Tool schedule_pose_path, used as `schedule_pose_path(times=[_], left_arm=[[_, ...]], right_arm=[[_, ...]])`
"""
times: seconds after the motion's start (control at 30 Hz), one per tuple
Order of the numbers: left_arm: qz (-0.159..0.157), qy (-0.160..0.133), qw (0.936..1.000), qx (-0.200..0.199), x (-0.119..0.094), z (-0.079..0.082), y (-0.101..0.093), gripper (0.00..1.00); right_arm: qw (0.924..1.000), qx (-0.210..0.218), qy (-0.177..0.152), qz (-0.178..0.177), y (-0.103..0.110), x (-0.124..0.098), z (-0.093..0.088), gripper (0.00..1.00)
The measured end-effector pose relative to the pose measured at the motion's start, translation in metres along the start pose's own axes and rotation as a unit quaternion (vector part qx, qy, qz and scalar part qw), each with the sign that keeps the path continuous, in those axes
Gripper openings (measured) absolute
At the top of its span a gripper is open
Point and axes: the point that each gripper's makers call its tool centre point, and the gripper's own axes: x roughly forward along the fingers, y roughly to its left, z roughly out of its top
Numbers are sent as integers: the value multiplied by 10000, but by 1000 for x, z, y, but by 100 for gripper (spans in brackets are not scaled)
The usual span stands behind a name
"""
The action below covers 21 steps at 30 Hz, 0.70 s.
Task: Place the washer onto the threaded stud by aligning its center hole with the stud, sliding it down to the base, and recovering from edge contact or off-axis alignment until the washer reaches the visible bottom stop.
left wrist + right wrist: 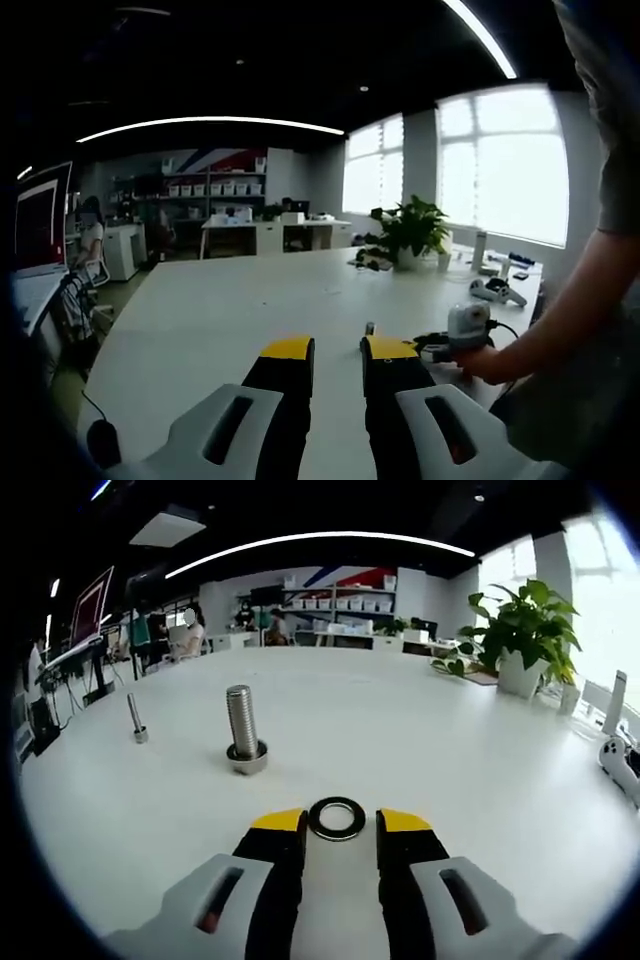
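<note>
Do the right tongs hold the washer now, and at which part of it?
It cannot be told for sure. The washer lies flat between the tips of the right tongs, with a jaw at each side of its outer rim, but a real grip is not clear.

Colours as seen. Right gripper (340,825): black jaws tipped yellow, light grey housings; left gripper (338,350) alike. Washer (336,818): dark grey metal ring with a bright sheen. Threaded stud (243,730): silver-grey, on a matching metal base. Thin pin (136,720): silver. Table (420,740): plain white. Potted plant (525,630): green leaves, white pot. Rear wall panel (222,160): red, white and blue diagonal stripes. Monitor frame (90,605): red.
</note>
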Motion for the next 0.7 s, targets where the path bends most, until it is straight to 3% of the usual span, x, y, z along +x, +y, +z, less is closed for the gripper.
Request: schedule_pose_path(times=[0.7], left_arm=[[30,-43,10000,7,-1,2,1,17]], right_arm=[[9997,153,-203,72,3,4,0,26]])
